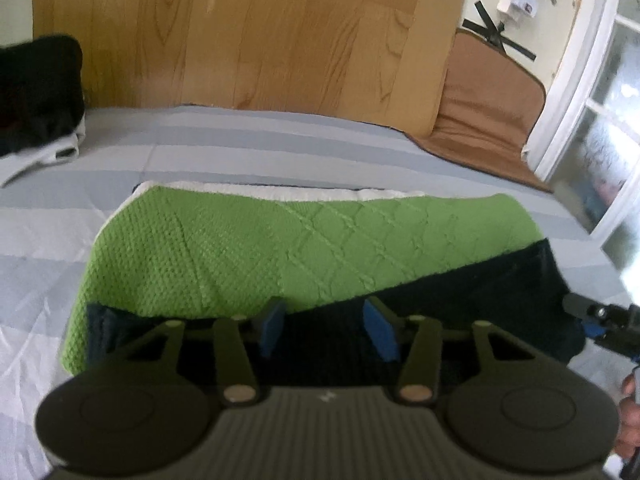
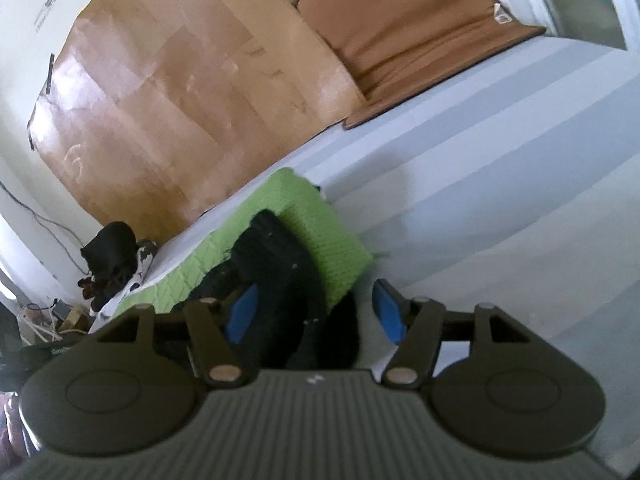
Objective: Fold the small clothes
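You are holding both grippers over a bed with a grey-striped sheet [image 1: 208, 140]. The green knitted garment [image 1: 240, 248] lies flat in the middle of it, with a dark navy part [image 1: 460, 292] along its near edge and a white layer [image 1: 280, 190] showing beyond its far edge.

Your left gripper [image 1: 326, 326] has its jaws parted just above the navy edge — nothing is pinched between the blue pads [image 1: 272, 324]. Your right gripper [image 2: 316, 312] also stands open; the dark cloth [image 2: 280, 264] bunches up between the pads [image 2: 244, 312], but they do not press on it.

The risk from here, as a judgement: the loose knit may slip or stretch if you close on one layer only, and the fold would land crooked. The white layer beneath might get dragged along too.

A black heap of clothes [image 1: 36, 92] sits at the far left corner, well apart. A wooden board [image 1: 240, 32] leans behind the bed, with a brown cushion [image 1: 484, 96] to its right. Nothing blocks the garment itself.
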`<move>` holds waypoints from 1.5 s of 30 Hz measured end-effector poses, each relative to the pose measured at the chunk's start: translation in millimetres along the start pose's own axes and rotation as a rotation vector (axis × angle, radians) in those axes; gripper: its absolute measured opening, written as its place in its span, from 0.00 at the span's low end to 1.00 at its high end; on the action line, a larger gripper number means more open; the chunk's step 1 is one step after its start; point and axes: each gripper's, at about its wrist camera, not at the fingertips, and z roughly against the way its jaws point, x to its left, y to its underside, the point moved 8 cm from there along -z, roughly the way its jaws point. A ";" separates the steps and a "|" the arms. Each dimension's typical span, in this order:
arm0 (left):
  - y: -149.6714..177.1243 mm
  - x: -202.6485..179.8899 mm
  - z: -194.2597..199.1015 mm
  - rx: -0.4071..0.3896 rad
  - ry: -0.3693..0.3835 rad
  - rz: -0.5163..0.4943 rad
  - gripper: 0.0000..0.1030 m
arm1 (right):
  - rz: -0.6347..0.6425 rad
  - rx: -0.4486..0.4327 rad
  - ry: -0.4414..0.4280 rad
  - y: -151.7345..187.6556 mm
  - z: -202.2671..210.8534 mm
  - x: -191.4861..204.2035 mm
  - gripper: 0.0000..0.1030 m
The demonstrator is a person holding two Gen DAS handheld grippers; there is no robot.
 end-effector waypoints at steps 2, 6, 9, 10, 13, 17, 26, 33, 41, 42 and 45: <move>1.4 -2.9 -0.2 -0.005 -0.016 -0.016 0.51 | -0.008 0.003 -0.010 1.5 -1.0 3.3 0.65; 2.6 -6.6 -0.6 -0.009 -0.025 -0.023 0.54 | -0.018 -0.019 -0.001 0.8 -8.3 7.5 0.65; 3.4 -6.3 0.1 -0.010 -0.025 -0.023 0.54 | -0.013 -0.030 0.003 -0.3 -13.0 9.4 0.65; 3.4 -6.3 0.0 -0.010 -0.024 -0.024 0.54 | -0.010 -0.029 0.002 -0.6 -14.0 9.9 0.66; 3.6 -6.2 0.2 -0.014 -0.027 -0.025 0.54 | 0.002 -0.028 0.012 0.6 -17.1 15.2 0.66; 3.9 -6.5 -0.2 -0.024 -0.029 -0.030 0.54 | 0.027 -0.006 -0.003 8.5 -24.3 27.1 0.53; -4.3 15.8 14.3 -0.017 0.093 0.095 0.48 | 0.208 -0.070 -0.069 -8.6 -4.1 92.3 0.23; -16.0 134.4 101.5 -0.266 0.038 0.351 0.54 | 0.599 -0.021 -0.193 20.1 -21.7 213.7 0.23; 19.1 198.7 125.4 -0.260 -0.032 0.494 0.57 | 0.880 0.253 -0.257 123.6 -123.7 277.2 0.40; 21.6 198.5 123.1 -0.249 -0.025 0.496 0.57 | 0.921 0.225 -0.276 127.8 -119.4 282.4 0.49; 20.1 193.3 113.9 -0.227 -0.001 0.480 0.65 | 0.962 0.244 -0.390 124.8 -98.3 289.5 0.53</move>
